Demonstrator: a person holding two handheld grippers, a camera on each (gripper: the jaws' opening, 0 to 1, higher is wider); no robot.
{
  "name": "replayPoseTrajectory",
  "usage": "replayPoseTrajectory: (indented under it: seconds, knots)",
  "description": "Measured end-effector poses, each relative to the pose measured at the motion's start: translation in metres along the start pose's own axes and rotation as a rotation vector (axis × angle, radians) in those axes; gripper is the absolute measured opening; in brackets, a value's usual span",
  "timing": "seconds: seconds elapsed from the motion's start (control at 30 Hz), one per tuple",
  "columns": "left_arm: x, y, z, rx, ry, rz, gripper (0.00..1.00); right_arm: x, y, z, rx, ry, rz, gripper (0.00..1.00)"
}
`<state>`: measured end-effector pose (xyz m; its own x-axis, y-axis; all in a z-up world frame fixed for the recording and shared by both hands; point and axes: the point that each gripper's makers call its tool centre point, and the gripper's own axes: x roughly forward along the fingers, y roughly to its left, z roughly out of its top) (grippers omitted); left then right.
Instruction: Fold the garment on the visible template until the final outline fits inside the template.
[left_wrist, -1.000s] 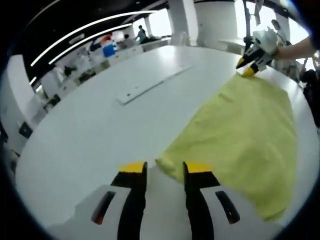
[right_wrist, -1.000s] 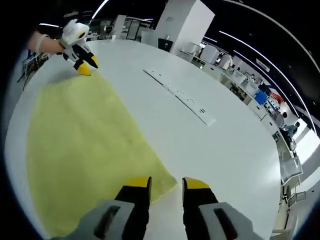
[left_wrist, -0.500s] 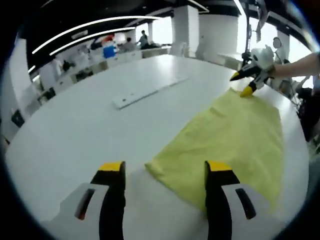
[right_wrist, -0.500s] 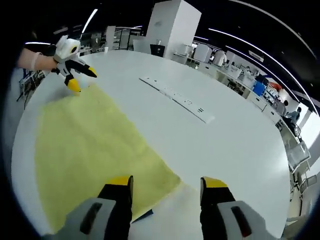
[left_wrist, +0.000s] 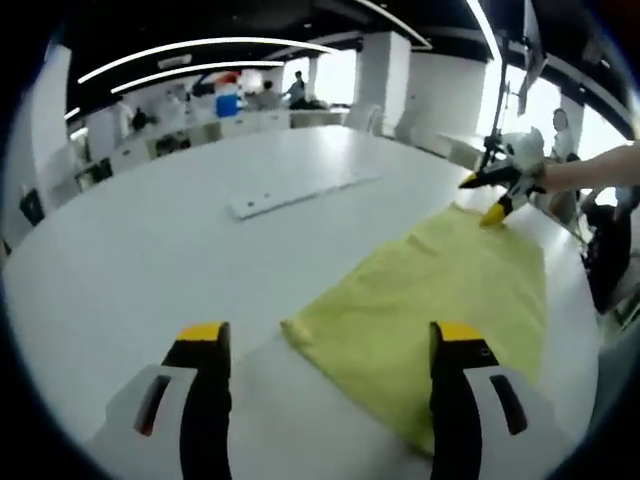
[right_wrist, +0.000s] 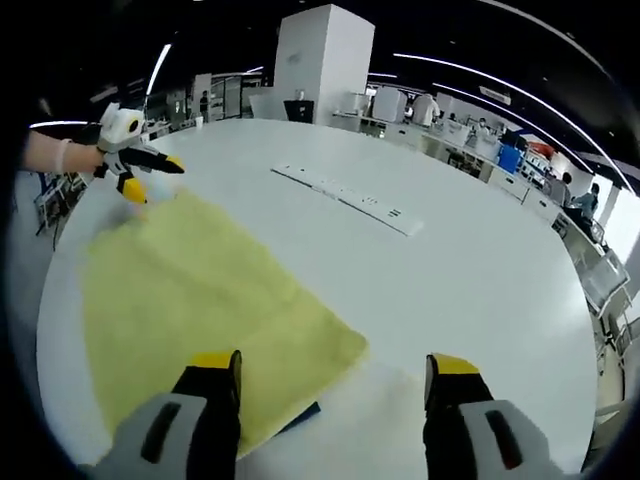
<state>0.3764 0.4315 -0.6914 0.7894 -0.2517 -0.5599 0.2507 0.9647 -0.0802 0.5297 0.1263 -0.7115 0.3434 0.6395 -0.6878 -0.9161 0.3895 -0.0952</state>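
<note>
A pale yellow garment lies flat on the white round table. In the left gripper view my left gripper stands open and empty just short of the garment's near corner. My right gripper hangs open over the far corner, held by a hand. In the right gripper view the garment spreads to the left, and my right gripper is open above its near corner. The left gripper is open at the far corner. A dark blue edge peeks from under the cloth.
A long white strip with small marks lies on the table beyond the garment. The table's rim runs close behind the cloth's far side. Desks, columns and people stand far off in the room.
Both grippers went from nearly shut at the garment's corners to wide open and have drawn back a little. The garment has settled flat on the table.
</note>
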Motion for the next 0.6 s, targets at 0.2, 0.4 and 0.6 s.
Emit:
replayPoseTrajectory:
  seconds: [0.2, 0.4, 0.6]
  knots:
    - [-0.010, -0.007, -0.002, -0.043, -0.013, -0.001, 0.79, -0.007, 0.002, -0.001, 0.029, -0.001, 0.009, 0.74]
    - [-0.022, -0.011, -0.008, -0.074, -0.015, 0.002, 0.78, -0.016, 0.003, 0.000, 0.056, -0.023, 0.008, 0.74]
    - [-0.036, -0.017, -0.015, -0.093, -0.014, 0.004, 0.73, -0.026, 0.004, -0.005, 0.069, -0.024, 0.006, 0.72]
